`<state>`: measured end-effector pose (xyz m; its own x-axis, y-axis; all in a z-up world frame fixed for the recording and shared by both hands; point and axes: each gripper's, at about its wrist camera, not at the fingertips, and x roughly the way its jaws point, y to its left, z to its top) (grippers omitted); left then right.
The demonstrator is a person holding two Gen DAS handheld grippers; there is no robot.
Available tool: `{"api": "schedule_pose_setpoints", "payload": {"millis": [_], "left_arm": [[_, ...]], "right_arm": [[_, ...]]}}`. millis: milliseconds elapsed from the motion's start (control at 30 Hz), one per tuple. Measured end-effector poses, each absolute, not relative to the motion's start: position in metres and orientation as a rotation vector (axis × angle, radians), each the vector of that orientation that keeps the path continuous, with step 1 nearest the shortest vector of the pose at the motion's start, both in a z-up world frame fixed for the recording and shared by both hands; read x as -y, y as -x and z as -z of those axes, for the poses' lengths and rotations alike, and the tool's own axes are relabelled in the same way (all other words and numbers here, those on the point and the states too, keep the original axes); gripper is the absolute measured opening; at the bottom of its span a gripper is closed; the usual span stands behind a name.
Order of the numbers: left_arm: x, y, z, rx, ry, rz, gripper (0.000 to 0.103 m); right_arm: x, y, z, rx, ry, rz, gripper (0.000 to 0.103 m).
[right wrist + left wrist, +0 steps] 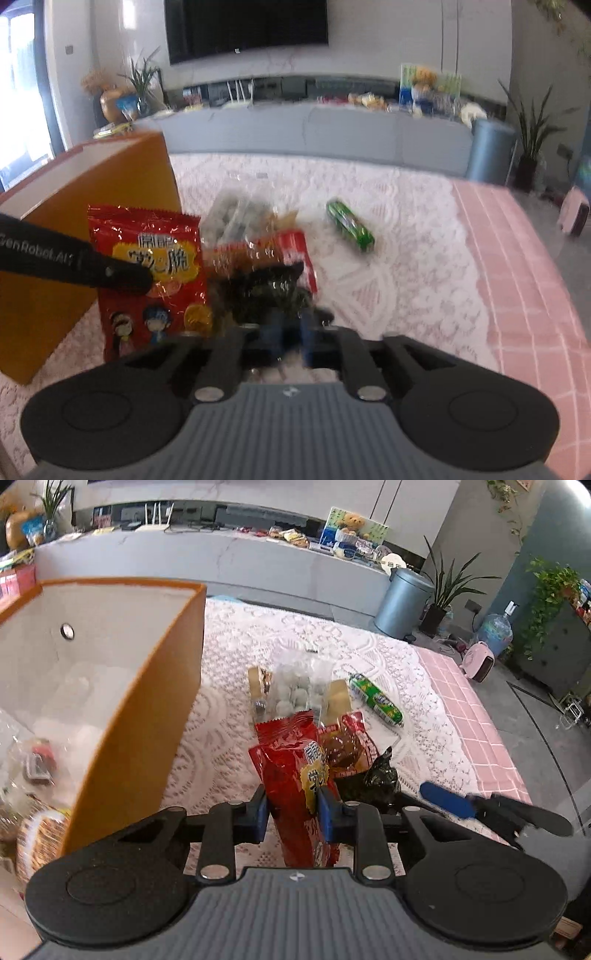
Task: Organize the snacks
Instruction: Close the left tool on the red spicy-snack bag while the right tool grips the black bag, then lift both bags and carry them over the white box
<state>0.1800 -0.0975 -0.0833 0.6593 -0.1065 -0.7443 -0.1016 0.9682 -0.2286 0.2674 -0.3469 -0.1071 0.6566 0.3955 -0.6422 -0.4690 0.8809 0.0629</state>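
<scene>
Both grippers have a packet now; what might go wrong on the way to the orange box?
The left gripper pinches only the red snack bag's lower part, so the tall bag may flop or slip. The right gripper seems to hold a dark crinkly packet that touches neighbouring wrappers and might drag them. The orange box's wall stands close.

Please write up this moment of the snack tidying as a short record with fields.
surface: white lace tablecloth over pink checked cloth
container: orange box, open, snacks already inside
left claw: shut on red snack bag, bag upright between the pads
right claw: at black wrapped snack; grip blurred, cannot tell
still on cloth: green candy roll, clear bag of pale round sweets, red-edged clear packet
</scene>
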Motion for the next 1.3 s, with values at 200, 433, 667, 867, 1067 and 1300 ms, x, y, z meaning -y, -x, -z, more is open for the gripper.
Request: {"api": "schedule_pose_setpoints", "payload": {"millis": [200,433,667,867,1067,1300], "left_arm": [[0.098,-0.183,0.072,-0.831,0.195,-0.009,0.029],[0.097,-0.187,0.078,-0.849,0.193,-0.004,0.028],[0.100,-0.191,0.081,-0.858,0.185,0.009,0.026],[0.105,-0.191,0.078,-0.869,0.166,0.003,0.026],[0.106,-0.184,0.076,-0.875,0.169,-0.001,0.025],[0.103,-0.175,0.066,-0.863,0.176,0.003,0.025]], "right_arm": [[0.326,-0.279,0.122,-0.669,0.186,-0.527,0.056],[0.317,-0.283,0.131,-0.642,0.215,-0.522,0.073],[0.312,-0.287,0.143,-0.673,0.249,-0.524,0.073],[0.315,-0.286,0.136,-0.675,0.242,-0.491,0.044],[0.314,-0.281,0.131,-0.693,0.243,-0.465,0.042],[0.323,-0.263,0.115,-0.702,0.221,-0.443,0.041]]}}
